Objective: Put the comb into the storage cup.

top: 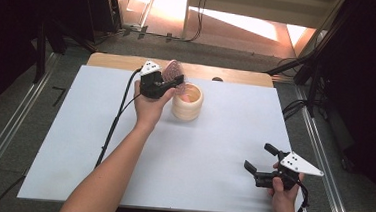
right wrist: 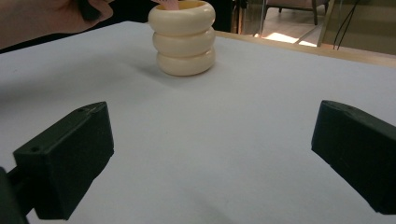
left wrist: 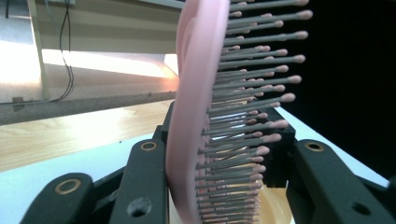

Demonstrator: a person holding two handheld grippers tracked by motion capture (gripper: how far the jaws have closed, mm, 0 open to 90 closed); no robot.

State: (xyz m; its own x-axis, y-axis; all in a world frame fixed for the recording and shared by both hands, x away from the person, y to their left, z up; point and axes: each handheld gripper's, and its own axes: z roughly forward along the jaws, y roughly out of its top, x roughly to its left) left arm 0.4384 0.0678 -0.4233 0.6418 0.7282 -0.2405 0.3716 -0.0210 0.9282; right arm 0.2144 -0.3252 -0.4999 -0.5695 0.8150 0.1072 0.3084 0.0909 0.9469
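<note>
My left gripper (top: 176, 83) holds a pink hairbrush (top: 171, 70) upright at the far middle of the table, over a cream ribbed cup (top: 187, 104). In the left gripper view the hairbrush (left wrist: 196, 93) stands between the jaws, one jaw against its pink back and the other against the bristle tips, with the cup's inside (left wrist: 273, 207) just below. Its lower end seems to reach into the cup. My right gripper (top: 257, 156) rests open near the front right, with nothing between its jaws. The right gripper view looks across the table at the cup (right wrist: 183, 37).
A white sheet (top: 198, 152) covers the table, and a wooden strip (top: 238, 75) shows along the far edge. Dark floor, cables and metal rails surround the table. A black cable (top: 117, 116) trails from the left gripper across the sheet's left half.
</note>
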